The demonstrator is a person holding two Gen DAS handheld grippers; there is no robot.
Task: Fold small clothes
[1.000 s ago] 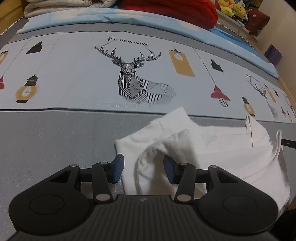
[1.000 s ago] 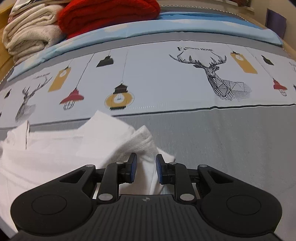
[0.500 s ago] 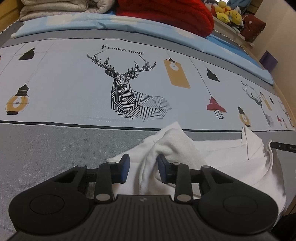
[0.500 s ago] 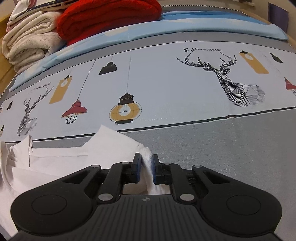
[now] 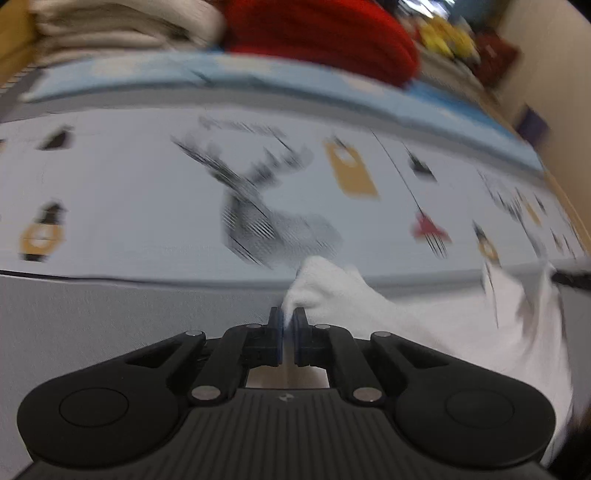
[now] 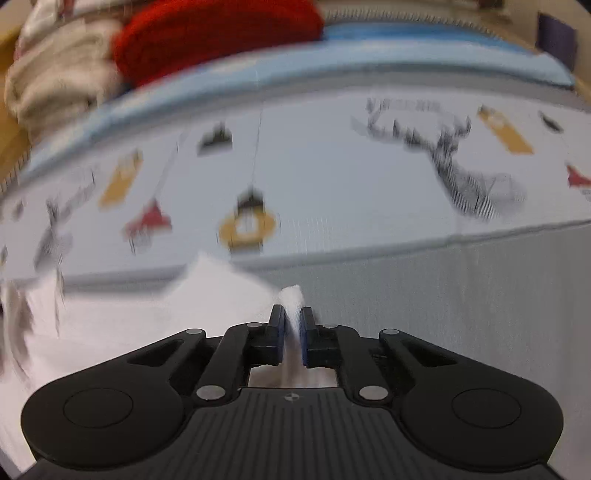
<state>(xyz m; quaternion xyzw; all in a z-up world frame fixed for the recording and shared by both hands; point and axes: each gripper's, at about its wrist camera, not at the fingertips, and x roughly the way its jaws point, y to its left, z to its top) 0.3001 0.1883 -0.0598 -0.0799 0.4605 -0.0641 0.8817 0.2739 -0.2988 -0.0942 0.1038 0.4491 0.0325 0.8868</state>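
White garment [image 5: 369, 306] pinched by both tilted-down grippers.

This is a bedroom in a home. A bed [image 5: 110, 314] fills both views, covered in a bedspread [image 6: 332, 177] printed with deer and lanterns. Folded cream blankets [image 6: 55, 81] and a red knit blanket [image 5: 317, 33] are stacked at its far edge, with blurred yellow soft toys [image 5: 443, 33] beyond.

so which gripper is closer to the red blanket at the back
Right, as far as the views tell. From the right gripper the red blanket lies ahead to the left; from the left gripper it lies ahead, slightly right. Both are shut on the white garment.
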